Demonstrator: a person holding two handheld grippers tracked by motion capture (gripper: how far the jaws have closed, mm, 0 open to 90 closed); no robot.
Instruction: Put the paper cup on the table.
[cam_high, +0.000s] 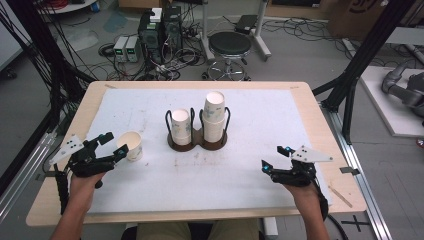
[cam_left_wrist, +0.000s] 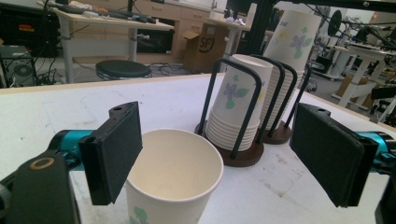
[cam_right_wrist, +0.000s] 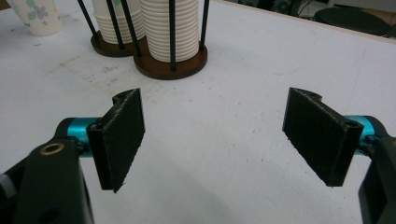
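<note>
White-covered bench (cam_high: 260, 125), frame centre: left hand-held gripper (cam_high: 114, 145) spread around a loose paper cup (cam_high: 131, 145), pads not pressing; right hand-held gripper (cam_high: 275, 157) spread, empty.

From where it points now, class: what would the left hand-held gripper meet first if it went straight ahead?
The left hand-held gripper would first meet the single white floral paper cup standing between its open jaws; the dark wooden cup holder lies beyond, probably slightly right.

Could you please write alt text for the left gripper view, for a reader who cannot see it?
A single paper cup stands upright on the white table between the open left gripper pads, its rim against the left-hand pad. Behind it, a dark two-slot cup holder keeps two cup stacks.
</note>
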